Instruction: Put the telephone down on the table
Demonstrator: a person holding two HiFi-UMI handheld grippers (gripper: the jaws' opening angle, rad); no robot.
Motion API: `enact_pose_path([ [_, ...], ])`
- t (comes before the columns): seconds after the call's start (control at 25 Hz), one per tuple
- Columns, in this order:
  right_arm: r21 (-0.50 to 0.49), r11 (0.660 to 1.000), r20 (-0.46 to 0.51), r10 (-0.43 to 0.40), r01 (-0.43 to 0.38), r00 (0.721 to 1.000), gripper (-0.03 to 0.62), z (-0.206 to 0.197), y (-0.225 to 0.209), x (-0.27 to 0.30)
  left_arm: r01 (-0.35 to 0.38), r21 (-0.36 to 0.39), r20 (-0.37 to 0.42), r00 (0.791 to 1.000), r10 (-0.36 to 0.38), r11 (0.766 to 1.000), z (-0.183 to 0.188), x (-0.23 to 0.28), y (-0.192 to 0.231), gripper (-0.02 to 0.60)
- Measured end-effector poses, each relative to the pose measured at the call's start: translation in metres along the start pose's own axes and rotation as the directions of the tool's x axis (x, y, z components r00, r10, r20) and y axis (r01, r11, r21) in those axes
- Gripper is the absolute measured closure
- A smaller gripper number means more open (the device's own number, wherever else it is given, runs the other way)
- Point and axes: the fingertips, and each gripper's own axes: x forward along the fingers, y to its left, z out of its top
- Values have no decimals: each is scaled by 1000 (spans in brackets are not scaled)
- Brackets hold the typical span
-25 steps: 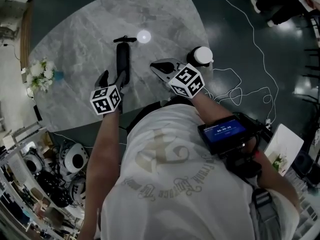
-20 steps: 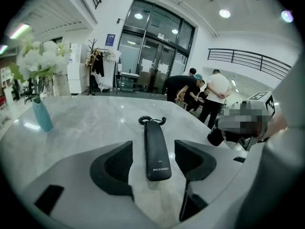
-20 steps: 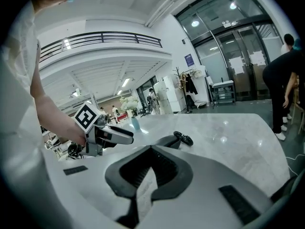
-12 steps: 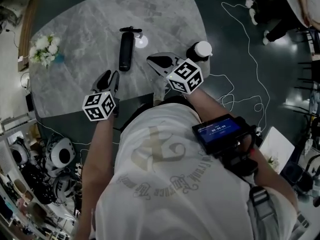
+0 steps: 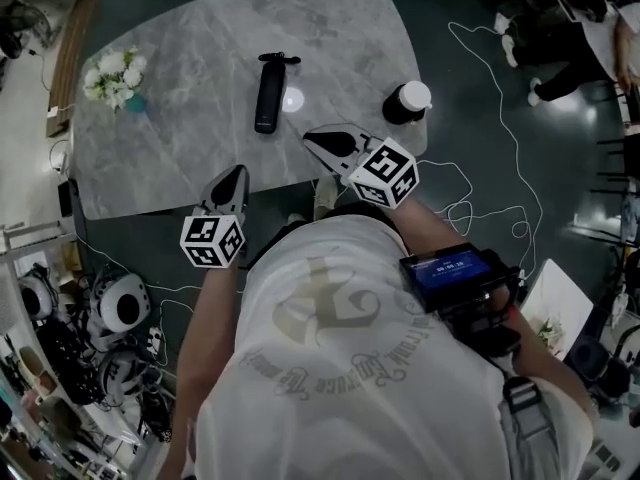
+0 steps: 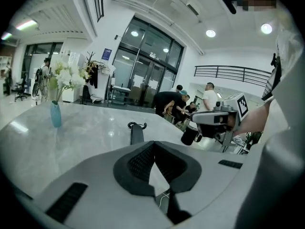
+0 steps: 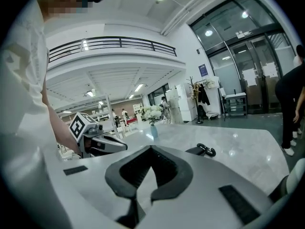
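The table (image 5: 180, 138) has a grey marbled top, polished enough to throw back a ceiling light, with rounded corners. The telephone (image 5: 267, 96) lies flat on it near the middle. It is a slim, matte black bar with a short curled loop of cord (image 5: 280, 59) at its far end. A small blue vase of white flowers (image 5: 115, 76) stands towards the left edge. A dark round cup with a white lid (image 5: 405, 103) stands at the right edge.

Both hand-held tools are pale grey plastic with ribbed black pads. The left gripper (image 5: 237, 171) hangs over the near edge of the table. Its 2 jaws have just been closing and now meet at the tips, with nothing between them. The right gripper (image 5: 312, 138) also has its jaws brought together and is empty. Its tip is over the near edge, between the telephone and the cup.

The telephone lies beyond both grippers, apart from each and touched by neither. It is ahead of the left one and slightly to its right, and to the left of the right one's tip.
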Motion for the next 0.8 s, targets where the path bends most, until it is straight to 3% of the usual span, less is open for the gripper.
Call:
enact_pose_path([
  [0.36,30,999,-1,-33,33,999,579,-28,35,-20,31,-6,-2,1000,-31,1000,-33,-37,-16,569],
  [0.8,7,998,-11,-61,61,998,579,-28,51,-27,66,7,8,998,-66,998,-40,-48,-27,569],
])
